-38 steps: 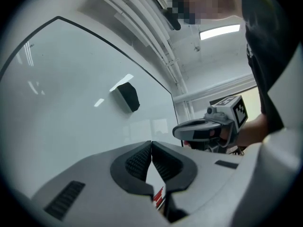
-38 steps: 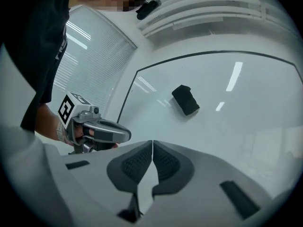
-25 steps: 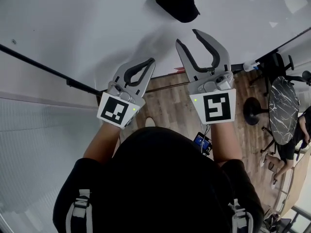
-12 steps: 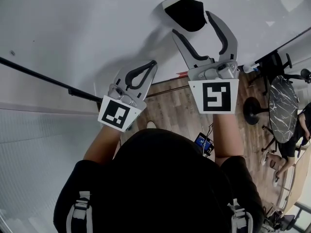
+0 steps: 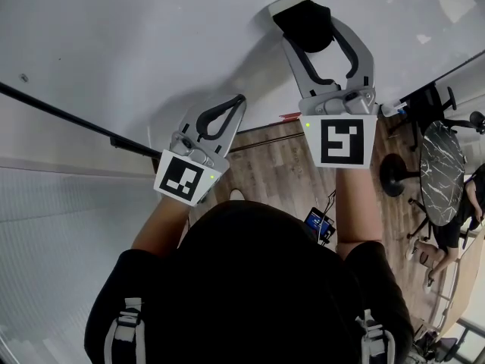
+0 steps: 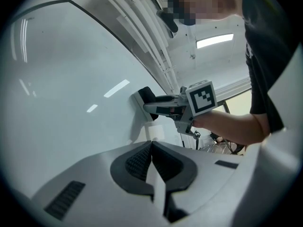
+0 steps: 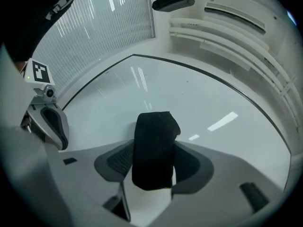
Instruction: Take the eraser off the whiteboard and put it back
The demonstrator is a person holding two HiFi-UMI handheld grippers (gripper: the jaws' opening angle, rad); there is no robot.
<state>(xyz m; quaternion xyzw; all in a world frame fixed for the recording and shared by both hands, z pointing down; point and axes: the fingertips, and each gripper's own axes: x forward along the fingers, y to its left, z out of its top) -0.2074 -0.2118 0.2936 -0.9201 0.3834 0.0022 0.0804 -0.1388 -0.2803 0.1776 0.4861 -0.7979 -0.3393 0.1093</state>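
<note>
Whiteboard [image 5: 114, 44] fills the background. Against it, the right gripper [image 5: 313, 29] has just been closing its jaws. Their pads press both sides of the black eraser [image 7: 154, 150], which sits between them with its white back on the whiteboard. Beside that gripper, lower and to its left, the left gripper [image 5: 236, 101] hangs near the whiteboard, jaws together and empty.

I can read no words, numbers or brand names anywhere. The only printed signs are a black-and-white square marker [image 5: 183, 179] on the rear of my left gripper [image 5: 239, 99] and a second marker [image 5: 340, 142] on the rear of my right gripper [image 5: 312, 23]. Both are block patterns, not lettering.
</note>
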